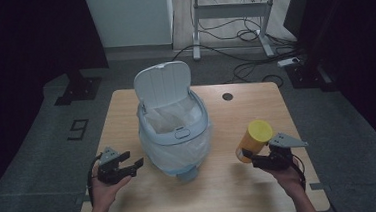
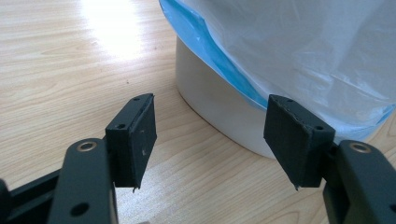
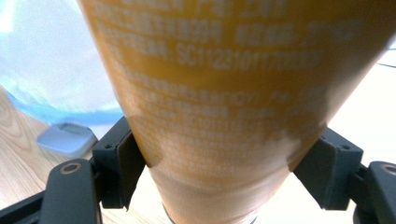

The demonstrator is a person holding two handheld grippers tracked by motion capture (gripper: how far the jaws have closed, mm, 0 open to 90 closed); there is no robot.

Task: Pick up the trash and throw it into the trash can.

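High view first: a wooden counter (image 1: 256, 106) carries a pale blue bin (image 1: 175, 137) near its middle, its lid (image 1: 163, 82) tipped up and back, a thin white liner bag (image 1: 172, 118) draped over the rim and down the sides. To the bin's right, a yellow canister (image 1: 252, 139) is held above the counter, tilted, with its yellow cap end pointing up and away from the person. The right gripper (image 1: 252, 157) has it by the lower end. Right gripper view confirms the hold: both black pads press against the orange-yellow wall of the canister, one on each side, white print running across the label above them. A blurred stretch of the bin's blue edge and a grey foot pedal (image 3: 67, 137) sit off to the left behind it.

Over on the other side, the left gripper (image 1: 128, 166) rests low, just beside the bin's base, aimed toward it. Left gripper view shows its jaws spread wide with bare counter between them, the bin's white base (image 2: 210, 105) and the hanging bag close ahead, not touched.
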